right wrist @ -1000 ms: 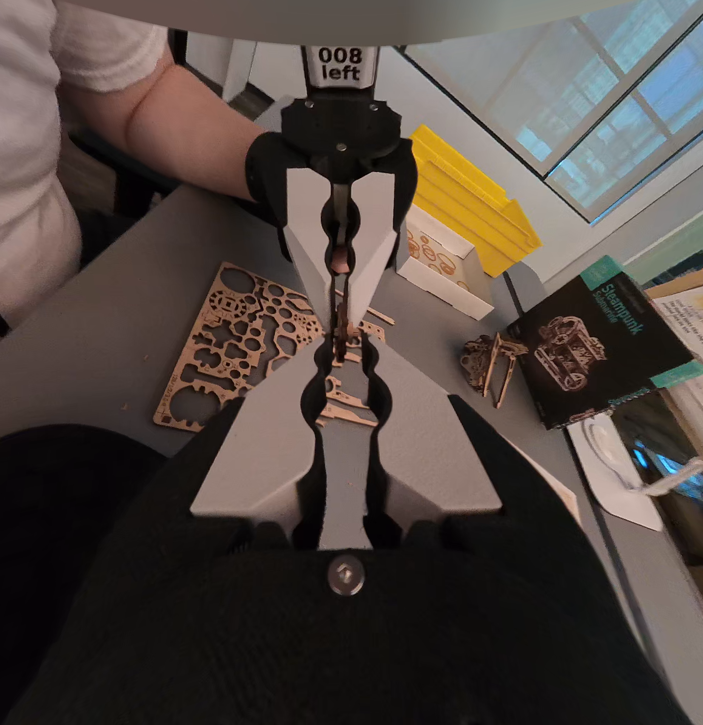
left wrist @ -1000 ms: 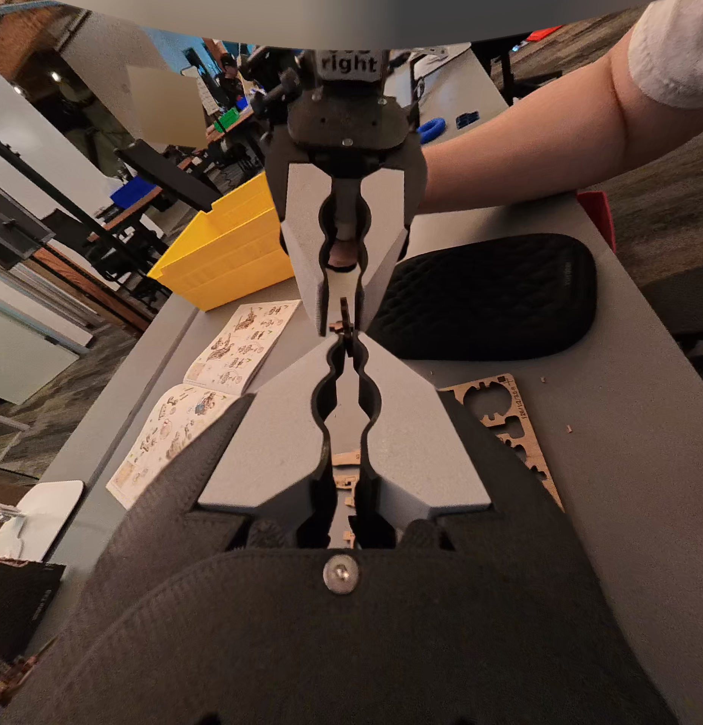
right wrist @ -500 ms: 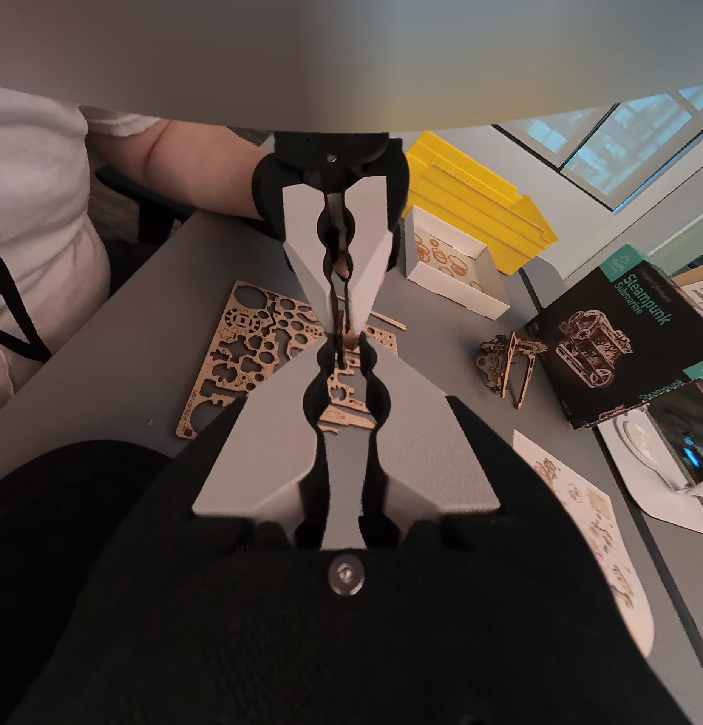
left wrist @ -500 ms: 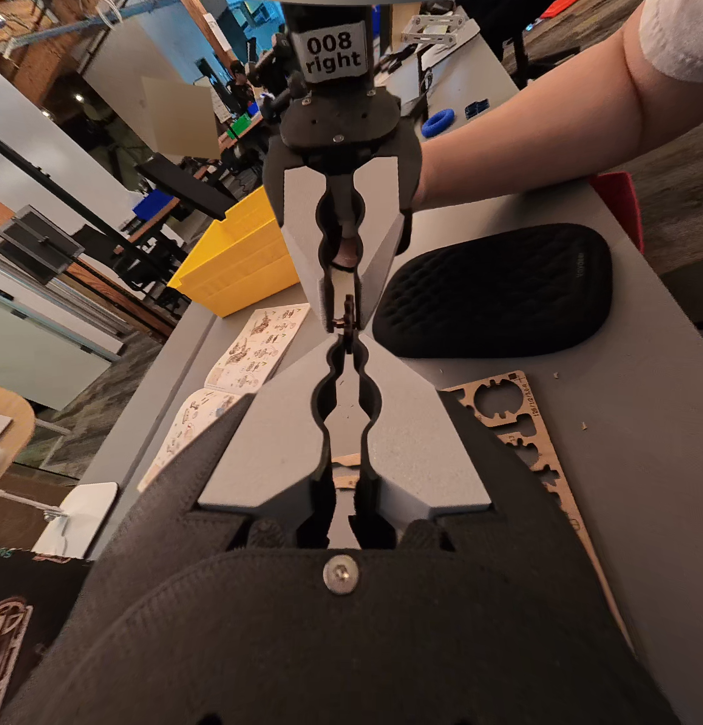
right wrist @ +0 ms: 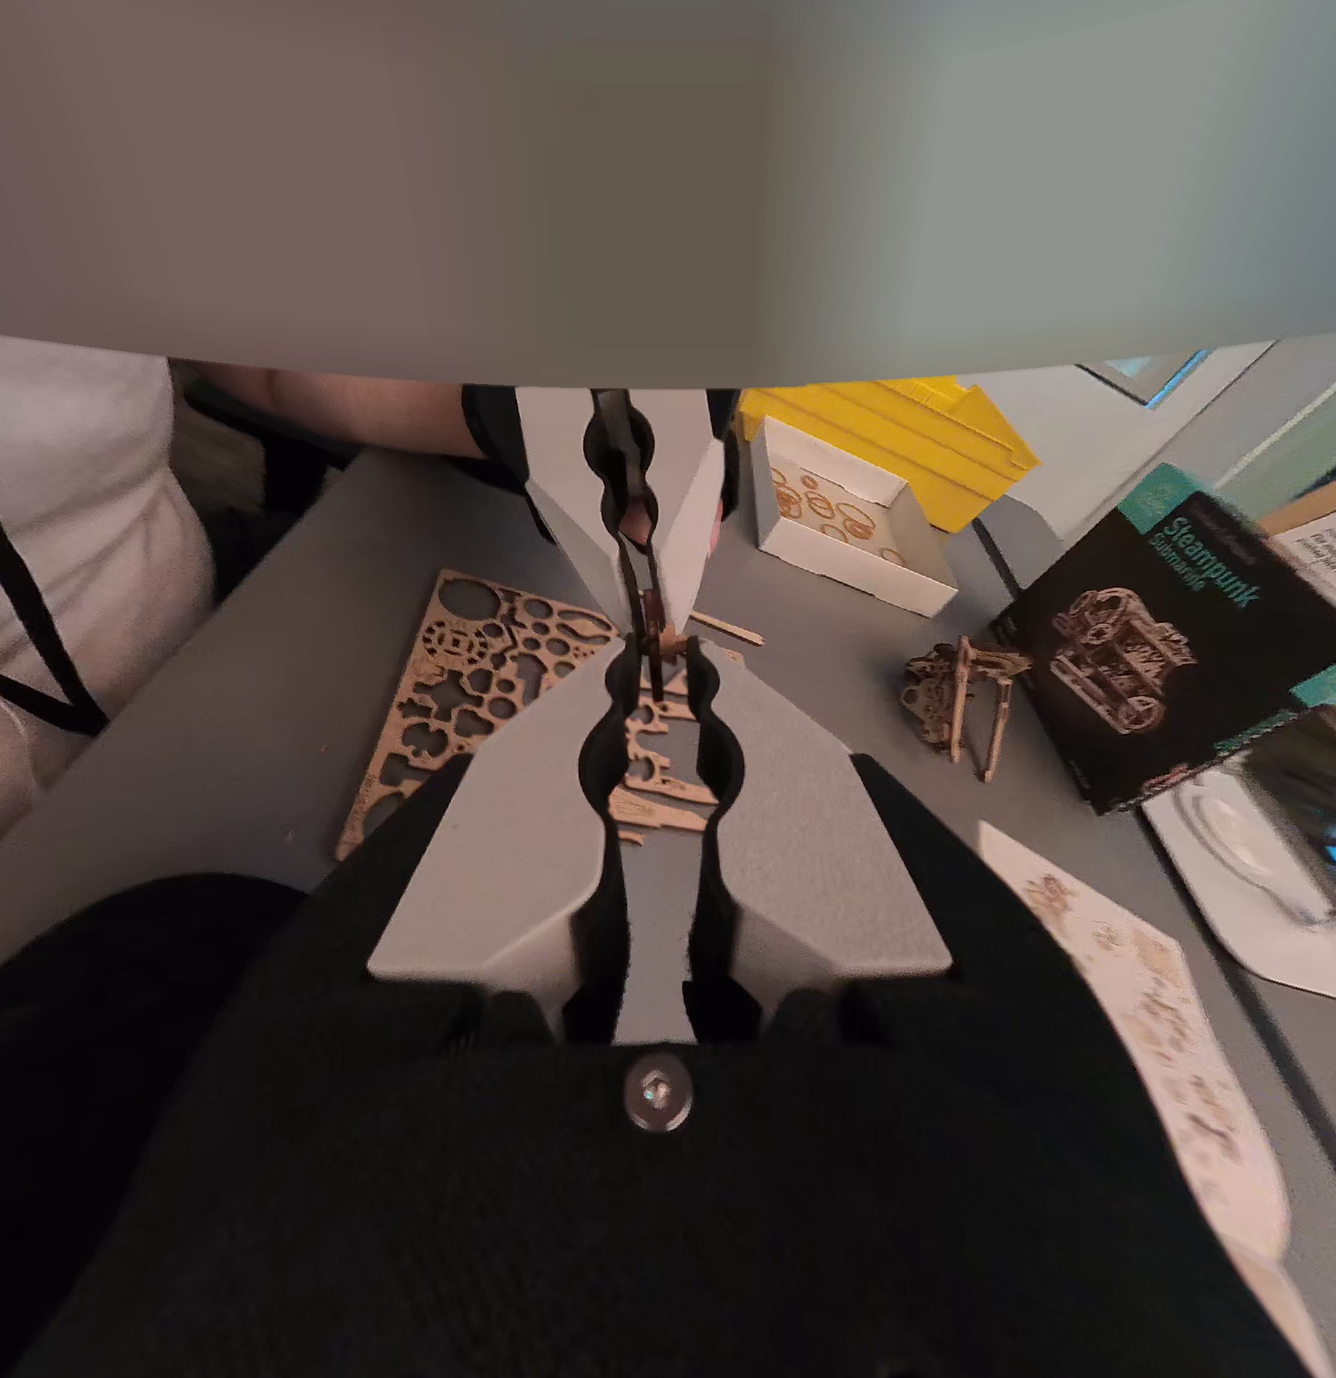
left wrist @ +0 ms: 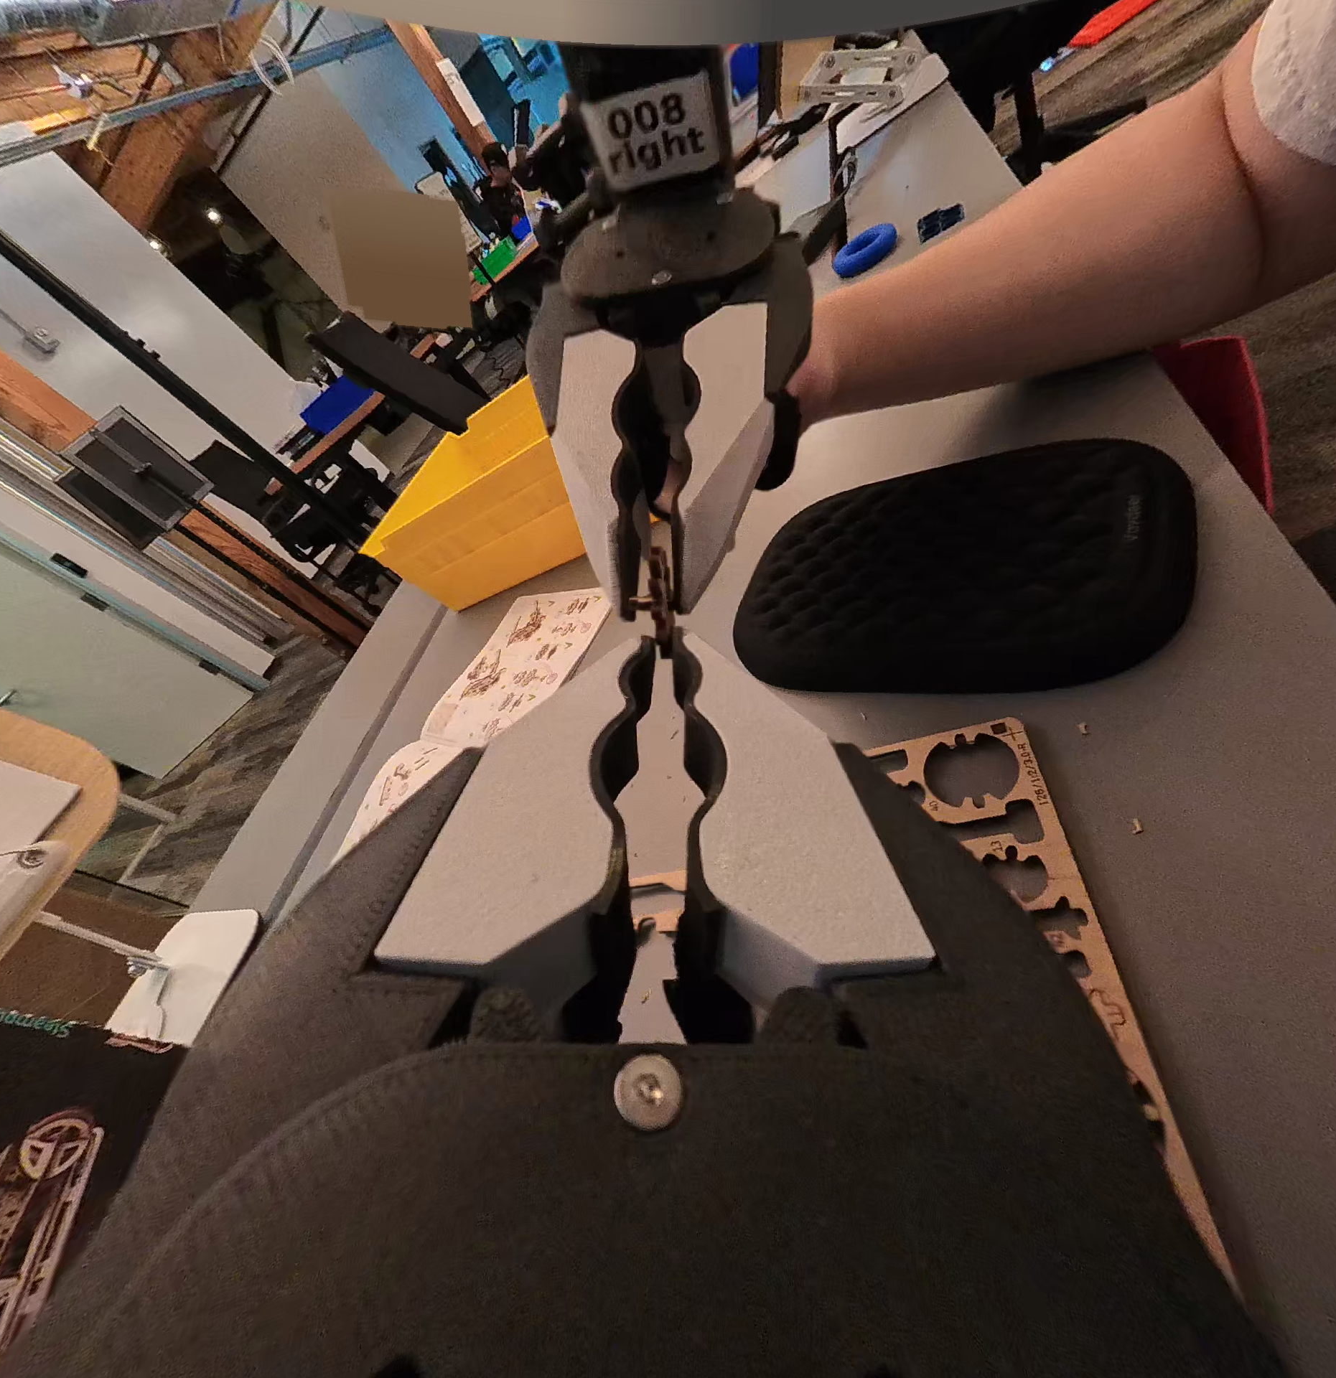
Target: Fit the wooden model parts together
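Observation:
My left gripper (left wrist: 663,652) and my right gripper (left wrist: 650,605) meet tip to tip above the grey table (left wrist: 1209,820). Each is shut on a small wooden part. The right gripper's dark, notched part (left wrist: 656,585) sticks out of its tips and touches the left gripper's small part (left wrist: 666,638). In the right wrist view, my right gripper (right wrist: 661,650) pinches a thin dark part (right wrist: 656,675). It meets a pale part (right wrist: 670,638) at the tips of the left gripper (right wrist: 652,613). How the two parts join is too small to tell.
A punched-out wooden sheet (right wrist: 471,686) and loose wooden parts (right wrist: 657,798) lie under the grippers. On the table are a black pad (left wrist: 970,567), yellow bins (left wrist: 486,514), an instruction booklet (left wrist: 523,664), a white box of rings (right wrist: 844,522), a part-built model (right wrist: 955,693) and a black kit box (right wrist: 1172,656). The tips of both grippers are at nearly the same place.
Both grippers stay shut and tip to tip on the parts. Both views have tilted, and the table has slid in them. The right wrist view now points lower.

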